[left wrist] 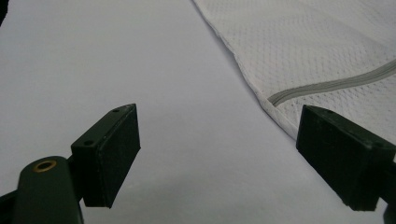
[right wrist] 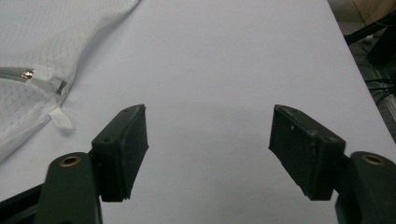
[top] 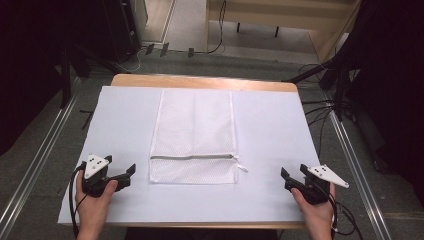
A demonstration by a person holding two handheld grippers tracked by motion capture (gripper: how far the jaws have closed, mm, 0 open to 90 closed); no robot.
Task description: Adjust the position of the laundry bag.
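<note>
A white mesh laundry bag [top: 194, 125] lies flat in the middle of the white-covered table [top: 272, 130]. A grey zipper [top: 192, 156] runs across its near end and is closed, with its pull [top: 242, 167] at the right corner. My left gripper [top: 121, 167] rests open on the sheet just left of the bag's near corner, a hand around it. In the left gripper view the gripper [left wrist: 219, 154] holds nothing, and the bag [left wrist: 317, 42] and zipper [left wrist: 336, 84] lie ahead to the right. My right gripper [top: 292, 172] is open, well right of the bag. The right gripper view shows its gripper [right wrist: 210, 149] empty and the zipper pull [right wrist: 44, 77] to the left.
The wooden table edge [top: 200, 81] shows beyond the white sheet. Metal rails [top: 350, 150] run along both sides on the floor. Cables [top: 320, 107] and dark stands [top: 342, 85] sit at the right, and black equipment [top: 120, 30] at the back left.
</note>
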